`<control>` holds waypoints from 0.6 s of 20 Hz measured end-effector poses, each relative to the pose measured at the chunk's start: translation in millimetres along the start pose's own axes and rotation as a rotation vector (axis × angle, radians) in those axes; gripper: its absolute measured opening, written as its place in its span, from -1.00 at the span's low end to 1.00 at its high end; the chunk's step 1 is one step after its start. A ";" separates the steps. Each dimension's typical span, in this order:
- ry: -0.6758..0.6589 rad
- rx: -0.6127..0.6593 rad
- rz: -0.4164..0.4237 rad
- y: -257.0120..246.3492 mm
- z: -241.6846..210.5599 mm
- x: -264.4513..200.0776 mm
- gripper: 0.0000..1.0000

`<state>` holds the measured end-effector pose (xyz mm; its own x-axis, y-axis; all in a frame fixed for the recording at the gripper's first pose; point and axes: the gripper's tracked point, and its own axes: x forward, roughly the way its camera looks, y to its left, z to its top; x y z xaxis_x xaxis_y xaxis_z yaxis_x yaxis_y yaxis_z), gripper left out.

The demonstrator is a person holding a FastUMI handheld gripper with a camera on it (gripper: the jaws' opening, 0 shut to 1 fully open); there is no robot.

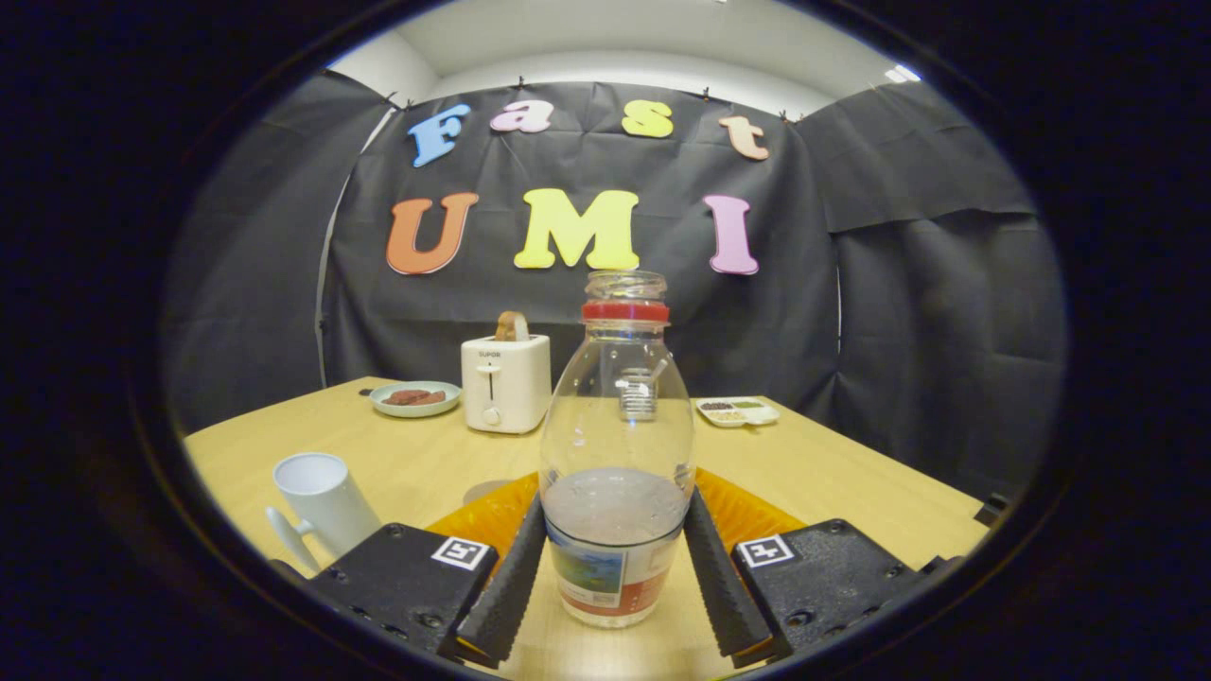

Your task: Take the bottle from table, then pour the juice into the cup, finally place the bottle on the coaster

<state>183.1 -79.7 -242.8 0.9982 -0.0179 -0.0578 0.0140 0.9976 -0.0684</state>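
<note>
Tongs (pixel 615 567) clamped on clear bottle (pixel 617 454) (uncapped, red neck ring), juice low

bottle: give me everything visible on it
The bottle is clear plastic by its look, upright between the gripper jaws, whose ribbed black pads press its lower body from both sides. It has a wide open mouth with no cap, a red ring at the neck, a bulbous body and a printed label around the base. Greyish liquid fills roughly the lower third. Whether its base rests on the table cannot be told.
</note>
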 end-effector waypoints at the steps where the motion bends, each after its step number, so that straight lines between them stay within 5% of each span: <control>1: -0.006 -0.026 -0.011 -1.3 5.9 -2.5 0.61; 12: 0.049 -0.323 -0.047 7.0 35.6 -3.5 0.61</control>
<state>181.8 -70.3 -207.6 0.9927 -0.0748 -0.0942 0.0331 0.9228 -0.3839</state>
